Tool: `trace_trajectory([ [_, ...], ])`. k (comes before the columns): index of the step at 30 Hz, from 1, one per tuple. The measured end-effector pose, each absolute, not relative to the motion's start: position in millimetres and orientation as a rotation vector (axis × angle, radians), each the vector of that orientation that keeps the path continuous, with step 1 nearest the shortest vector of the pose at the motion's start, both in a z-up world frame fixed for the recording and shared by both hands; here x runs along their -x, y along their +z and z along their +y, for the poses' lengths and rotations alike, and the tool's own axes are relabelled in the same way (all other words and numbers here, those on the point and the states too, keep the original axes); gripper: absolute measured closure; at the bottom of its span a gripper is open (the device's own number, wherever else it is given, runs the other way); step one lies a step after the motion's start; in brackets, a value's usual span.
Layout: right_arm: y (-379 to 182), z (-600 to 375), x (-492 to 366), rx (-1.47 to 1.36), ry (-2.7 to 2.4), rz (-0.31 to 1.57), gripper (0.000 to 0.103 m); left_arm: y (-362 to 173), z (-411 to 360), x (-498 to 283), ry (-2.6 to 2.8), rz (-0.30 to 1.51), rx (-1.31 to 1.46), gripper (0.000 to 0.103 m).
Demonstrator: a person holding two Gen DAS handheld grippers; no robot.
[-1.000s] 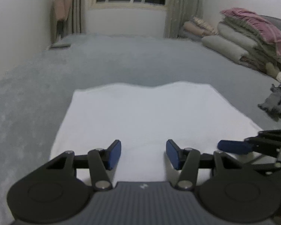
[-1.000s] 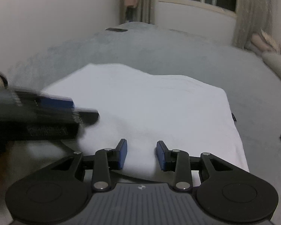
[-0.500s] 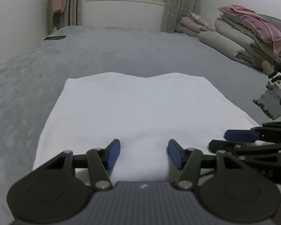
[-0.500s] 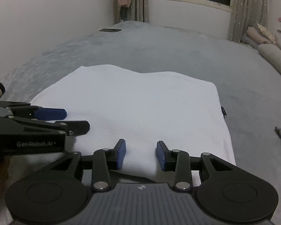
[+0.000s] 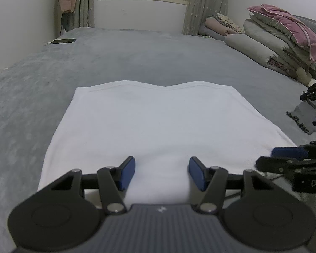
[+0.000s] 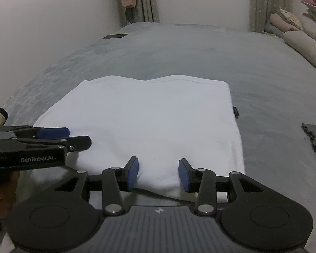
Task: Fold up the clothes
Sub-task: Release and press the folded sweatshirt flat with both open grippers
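A white garment (image 5: pixel 158 122) lies folded flat into a smooth rectangle on a grey bed (image 5: pixel 137 59), its far edge showing a stitched hem with a shallow dip in the middle. The left tool (image 5: pixel 161 174) and right tool (image 6: pixel 158 174) sit side by side at its near edge, both with blue pads spread apart, gripping nothing

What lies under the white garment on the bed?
The white garment lies flat on the grey bedspread, which shows all around it. A small dark tag pokes out at its right edge. Anything else beneath is covered.
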State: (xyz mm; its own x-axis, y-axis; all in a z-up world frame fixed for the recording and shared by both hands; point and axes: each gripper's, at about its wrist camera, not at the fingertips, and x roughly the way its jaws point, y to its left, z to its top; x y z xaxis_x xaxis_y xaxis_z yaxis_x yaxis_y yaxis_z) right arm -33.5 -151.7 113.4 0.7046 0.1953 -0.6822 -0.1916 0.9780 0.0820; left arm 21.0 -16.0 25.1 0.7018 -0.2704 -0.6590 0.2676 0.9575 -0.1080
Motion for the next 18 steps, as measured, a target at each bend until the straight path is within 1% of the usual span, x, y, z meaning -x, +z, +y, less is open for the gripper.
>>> trace_trajectory([
  [2, 113, -156, 34, -0.010, 0.203, 0.763, 0.056, 25, -16, -21, -0.300, 0.734, 0.002, 0.047],
  [4, 113, -160, 35, 0.005, 0.168, 0.769, 0.047, 26, -16, -21, -0.297, 0.733, -0.002, 0.047],
  [9, 110, -175, 33, -0.003, 0.104, 0.790, 0.046, 26, -17, -19, -0.287, 0.728, -0.008, 0.047],
  [18, 119, -162, 40, 0.001, 0.145, 0.745, 0.047, 32, -17, -12, -0.265, 0.718, -0.007, 0.048],
])
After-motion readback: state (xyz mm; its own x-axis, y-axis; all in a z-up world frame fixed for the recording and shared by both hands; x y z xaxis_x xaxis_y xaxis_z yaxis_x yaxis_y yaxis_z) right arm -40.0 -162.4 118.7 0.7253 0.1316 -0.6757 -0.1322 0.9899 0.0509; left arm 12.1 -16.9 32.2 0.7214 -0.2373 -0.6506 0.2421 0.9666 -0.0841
